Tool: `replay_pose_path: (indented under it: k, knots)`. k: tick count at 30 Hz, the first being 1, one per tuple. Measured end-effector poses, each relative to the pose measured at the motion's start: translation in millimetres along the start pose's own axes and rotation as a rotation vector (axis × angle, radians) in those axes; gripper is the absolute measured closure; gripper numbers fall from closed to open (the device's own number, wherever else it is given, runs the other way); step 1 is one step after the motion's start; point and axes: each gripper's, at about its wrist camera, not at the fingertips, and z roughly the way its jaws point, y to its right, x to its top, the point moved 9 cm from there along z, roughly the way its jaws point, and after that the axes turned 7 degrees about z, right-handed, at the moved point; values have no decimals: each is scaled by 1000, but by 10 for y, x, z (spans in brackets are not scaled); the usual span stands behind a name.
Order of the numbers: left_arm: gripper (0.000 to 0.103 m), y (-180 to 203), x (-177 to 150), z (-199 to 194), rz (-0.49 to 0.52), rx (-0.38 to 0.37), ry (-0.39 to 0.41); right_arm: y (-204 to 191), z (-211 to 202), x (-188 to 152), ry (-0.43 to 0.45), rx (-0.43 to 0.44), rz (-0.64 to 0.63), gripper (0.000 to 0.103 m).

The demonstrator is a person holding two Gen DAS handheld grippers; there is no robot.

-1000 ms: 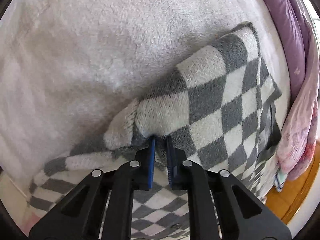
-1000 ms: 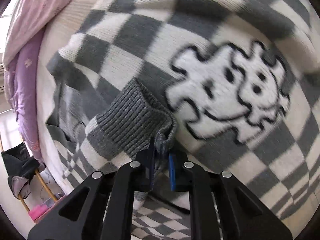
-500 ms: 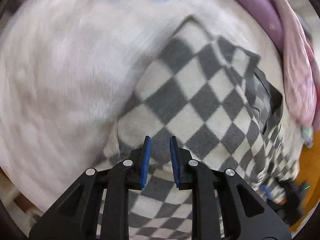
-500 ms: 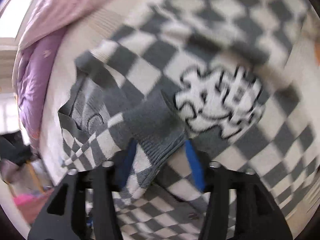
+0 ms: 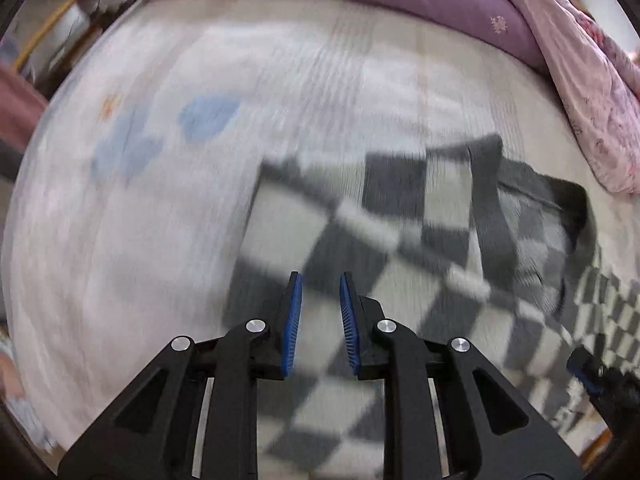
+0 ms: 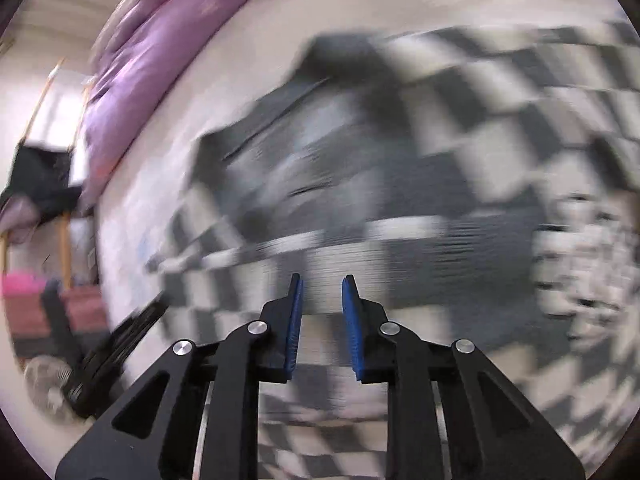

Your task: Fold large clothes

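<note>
A grey-and-white checkered fleece garment [image 5: 400, 248] lies spread on a pale bed sheet [image 5: 160, 208], blurred by motion. My left gripper [image 5: 319, 286] is open and empty, hovering above the garment's left part. In the right wrist view the same garment [image 6: 440, 168] fills most of the frame, also blurred. My right gripper [image 6: 322, 288] is open and empty above it. The other gripper's tip [image 5: 588, 368] shows at the lower right of the left wrist view.
A purple quilt [image 5: 400, 0] and a pink floral blanket [image 5: 592, 92] are bunched along the bed's far edge. The sheet has blue patches [image 5: 204, 116]. A wooden chair with dark clothes [image 6: 36, 184] and a pink item [image 6: 24, 284] stand off the bed.
Both grippers let go of the garment, opened and pulled back from it. The sleeve and cuff they held now lie on the garment. Both views swing fast.
</note>
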Motion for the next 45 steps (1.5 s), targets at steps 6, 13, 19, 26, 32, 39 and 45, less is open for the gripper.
replay_pose_path:
  k: [6,13,19,26,32,39,45]
  knots:
    - [81,-119,233,450,7,62,37,-841,1040,-174,-164,39,-161,84]
    - [96,-477,103,312,38,125,36,213,614,11,-113,-2,44,103]
    - [93,-880,-340,23,-58,109,-38,1025,-146,104,-26,-122,152,96]
    - [87,-652,-987,159,-84,27,-81,1173,215,-301,31,-349,28,103]
    - [79,-561,-840,-135,-11,27,-117,1066,-198,-324,4,-280,124,97]
    - [8,-314,-855,-1000,123,-8,-8,834,-1148,-588,144,-446,-17,9]
    - [8,-17,-1073,-1583,208,-46,33,419,-1493,-1033,169,-463,-18,9]
